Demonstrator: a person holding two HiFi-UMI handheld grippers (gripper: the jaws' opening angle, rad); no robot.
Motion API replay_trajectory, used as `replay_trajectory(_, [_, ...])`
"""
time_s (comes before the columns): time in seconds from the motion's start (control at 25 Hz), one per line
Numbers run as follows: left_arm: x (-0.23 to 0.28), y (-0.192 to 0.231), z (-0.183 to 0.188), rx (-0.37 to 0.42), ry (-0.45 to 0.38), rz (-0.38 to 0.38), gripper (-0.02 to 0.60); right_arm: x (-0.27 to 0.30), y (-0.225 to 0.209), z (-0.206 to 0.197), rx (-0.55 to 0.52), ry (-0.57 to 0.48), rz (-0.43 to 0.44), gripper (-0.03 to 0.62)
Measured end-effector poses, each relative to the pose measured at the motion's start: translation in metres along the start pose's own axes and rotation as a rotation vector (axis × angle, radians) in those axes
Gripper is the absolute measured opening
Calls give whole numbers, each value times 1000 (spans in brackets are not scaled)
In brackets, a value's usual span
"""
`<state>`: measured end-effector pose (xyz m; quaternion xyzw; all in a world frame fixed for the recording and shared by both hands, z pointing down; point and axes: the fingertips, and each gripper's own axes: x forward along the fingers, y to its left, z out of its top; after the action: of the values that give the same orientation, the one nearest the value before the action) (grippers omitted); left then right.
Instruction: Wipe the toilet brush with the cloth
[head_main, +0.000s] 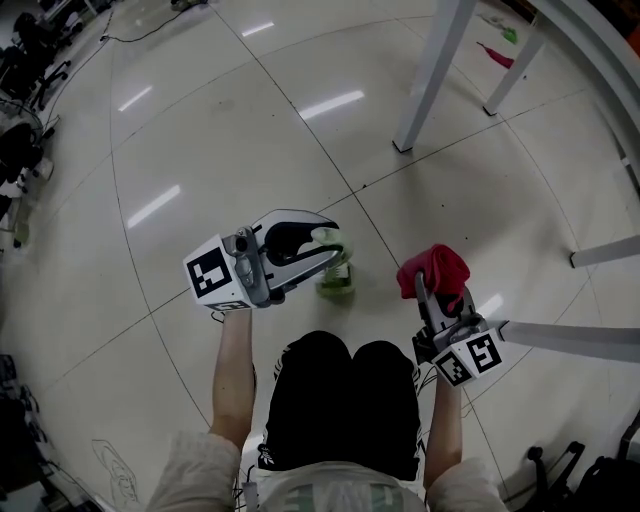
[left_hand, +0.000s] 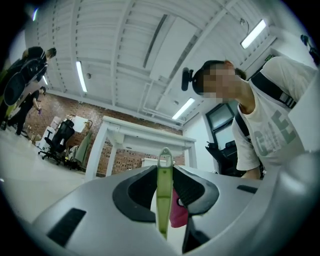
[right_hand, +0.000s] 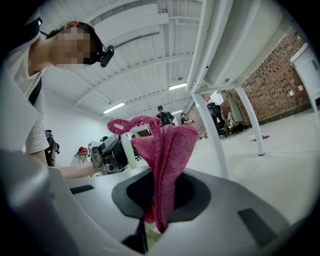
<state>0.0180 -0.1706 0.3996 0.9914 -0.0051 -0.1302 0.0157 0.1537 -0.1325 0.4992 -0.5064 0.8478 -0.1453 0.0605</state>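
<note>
my left tongs (left_hand: 165, 186) are pinched on the thin green handle of the toilet brush (left_hand: 164, 200), which stands upright between the pads. my right tongs (right_hand: 162, 195) are clamped on the pink cloth (right_hand: 169, 150), which bunches up past the tips.

the risks, as i judge them: the handle looks narrow and slick, so a hard wipe from the side could twist it in the left grip or slide it out. the cloth seems held by a fold only, so dragging it along the brush could tug it free or let the bare tips scrape the plastic.

the brush sits in the left tongs, just ahead of my knees and over the floor (head_main: 200, 130), with its green lower part beyond the tips. whether it touches the floor i cannot tell. the cloth hangs to the brush's right, near it but not touching. farther out stand white table legs (head_main: 432, 75).
</note>
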Motion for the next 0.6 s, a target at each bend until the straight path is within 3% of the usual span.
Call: replay_trajectory(0.6, [-17, 14, -66, -146, 57, 61, 106, 2, -2, -13, 5, 28, -1, 31])
